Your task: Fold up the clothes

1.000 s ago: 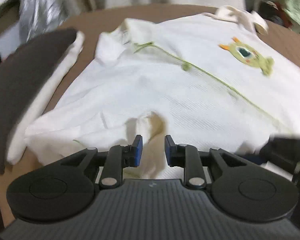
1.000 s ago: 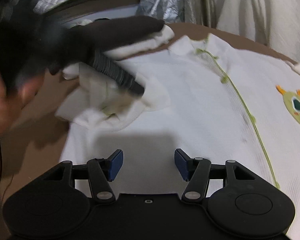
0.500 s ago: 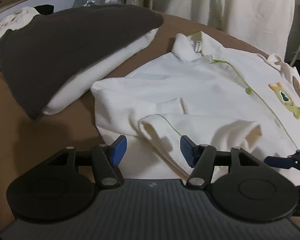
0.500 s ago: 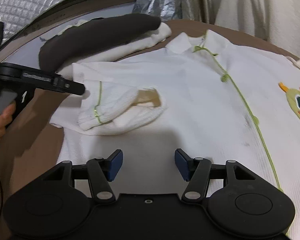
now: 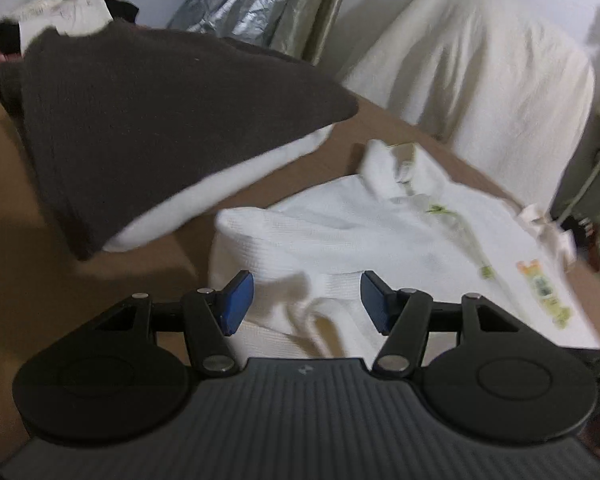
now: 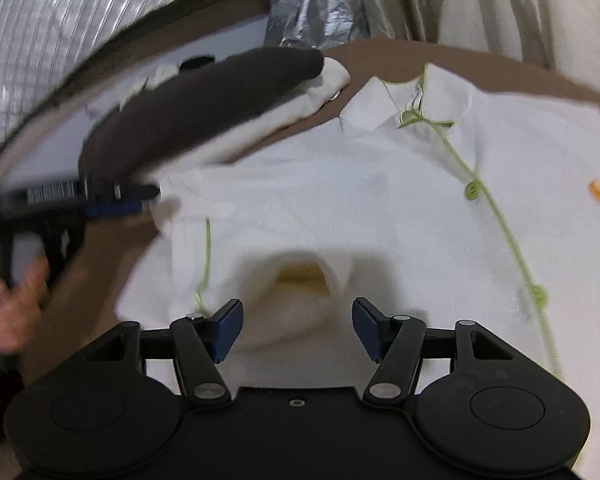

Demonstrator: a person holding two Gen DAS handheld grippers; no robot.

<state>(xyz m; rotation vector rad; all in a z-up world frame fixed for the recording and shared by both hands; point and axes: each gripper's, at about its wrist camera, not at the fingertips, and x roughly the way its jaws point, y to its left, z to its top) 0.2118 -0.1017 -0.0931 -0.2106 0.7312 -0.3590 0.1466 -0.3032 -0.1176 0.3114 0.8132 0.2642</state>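
1. The white shirt (image 6: 340, 208) lies flat on the brown desk (image 5: 80, 300), collar at the far end, its button line running toward me (long axis likewise).
2. My left gripper (image 5: 306, 298) has just opened and holds nothing; the sleeve cuff (image 6: 300, 280) lies loose below.
3. My right gripper (image 6: 298, 330) has just widened, empty.
4. That loosely folded sleeve could spring open, I reckon.
5. The folded dark pile (image 5: 160, 120) sits nearby, easily snagged.

no readable text, barcode-like sticker on left gripper (image 6: 112, 200) blurred
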